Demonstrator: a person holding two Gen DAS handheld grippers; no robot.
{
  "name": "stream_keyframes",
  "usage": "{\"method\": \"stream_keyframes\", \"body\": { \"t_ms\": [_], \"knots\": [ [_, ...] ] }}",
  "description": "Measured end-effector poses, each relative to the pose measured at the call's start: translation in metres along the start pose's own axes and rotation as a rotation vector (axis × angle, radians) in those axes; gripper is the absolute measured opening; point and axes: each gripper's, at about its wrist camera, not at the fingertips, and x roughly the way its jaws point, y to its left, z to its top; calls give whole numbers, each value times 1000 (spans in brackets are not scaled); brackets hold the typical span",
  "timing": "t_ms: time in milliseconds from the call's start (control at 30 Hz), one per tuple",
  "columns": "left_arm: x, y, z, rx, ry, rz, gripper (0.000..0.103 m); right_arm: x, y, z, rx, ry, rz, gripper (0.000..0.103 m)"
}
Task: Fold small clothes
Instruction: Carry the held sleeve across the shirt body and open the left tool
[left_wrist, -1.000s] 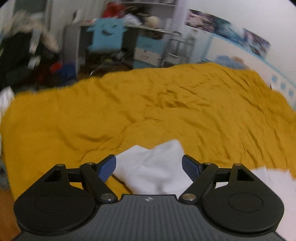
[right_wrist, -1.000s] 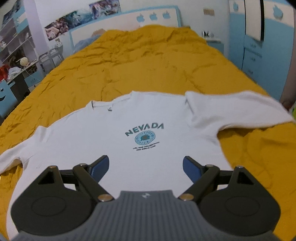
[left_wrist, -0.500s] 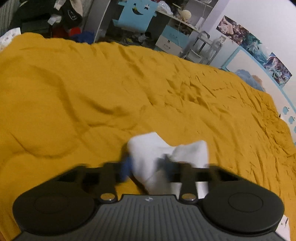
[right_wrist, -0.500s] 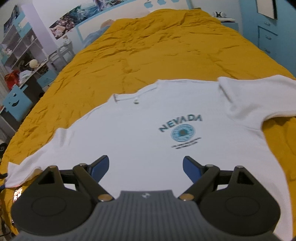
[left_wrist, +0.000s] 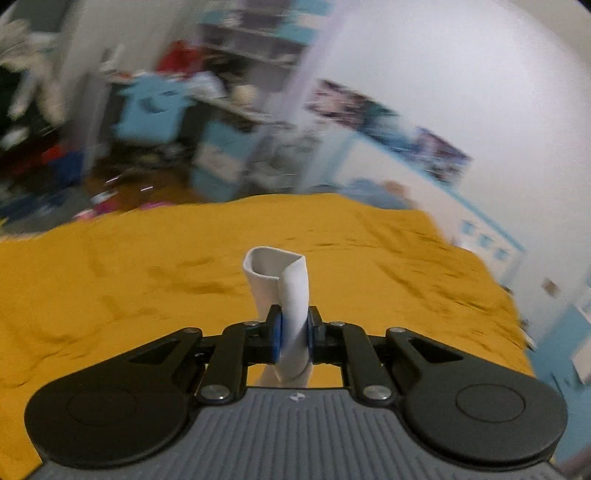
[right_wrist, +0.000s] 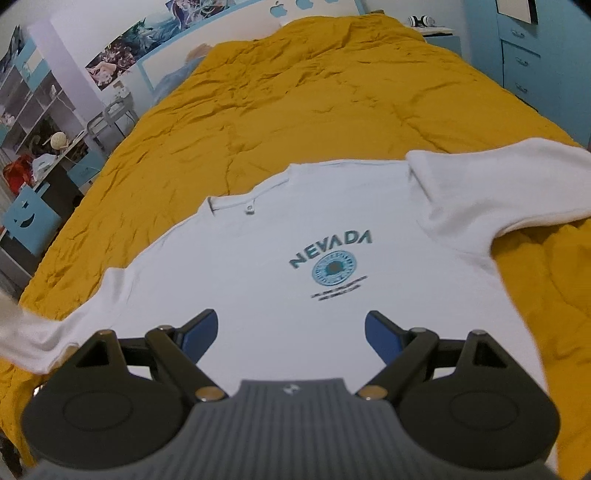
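The left wrist view is smeared by motion, so the shelves and desk beyond the bed are hard to read. The white shirt (right_wrist: 295, 266) lies face up and flat on the yellow bedspread (right_wrist: 314, 92), its hem hidden behind the right gripper (right_wrist: 291, 328) and its left sleeve (right_wrist: 33, 332) blurred and cut off at the frame edge. Posters (right_wrist: 118, 55) and blue cabinets (right_wrist: 524, 48) ring the bed. The left gripper (left_wrist: 293, 334) is closing, nearly together, pinching the sleeve's cuff (left_wrist: 280, 280), which stands up above the bedspread. The right gripper hangs wide over the shirt's lower front, gripping nothing.
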Motion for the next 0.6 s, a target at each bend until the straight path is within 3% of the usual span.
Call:
{"method": "stream_keyframes", "body": {
  "t_ms": [133,300,433,533,600],
  "knots": [
    [-8,-88,5,120,19,-139,14,-11,-6,9,-39,-11,7,83],
    [0,-178,-28,193,73,-290,14,-29,-12,18,-74,-56,5,82],
    [21,-228,-79,193,153,-383,14,-39,-17,21,-82,-81,-5,82],
    [39,-251,-132,212,196,-400,14,-39,-24,19,-80,-78,-20,82],
    [54,-259,-170,220,271,-404,14,-36,-30,16,-75,-73,-30,82]
  ]
}}
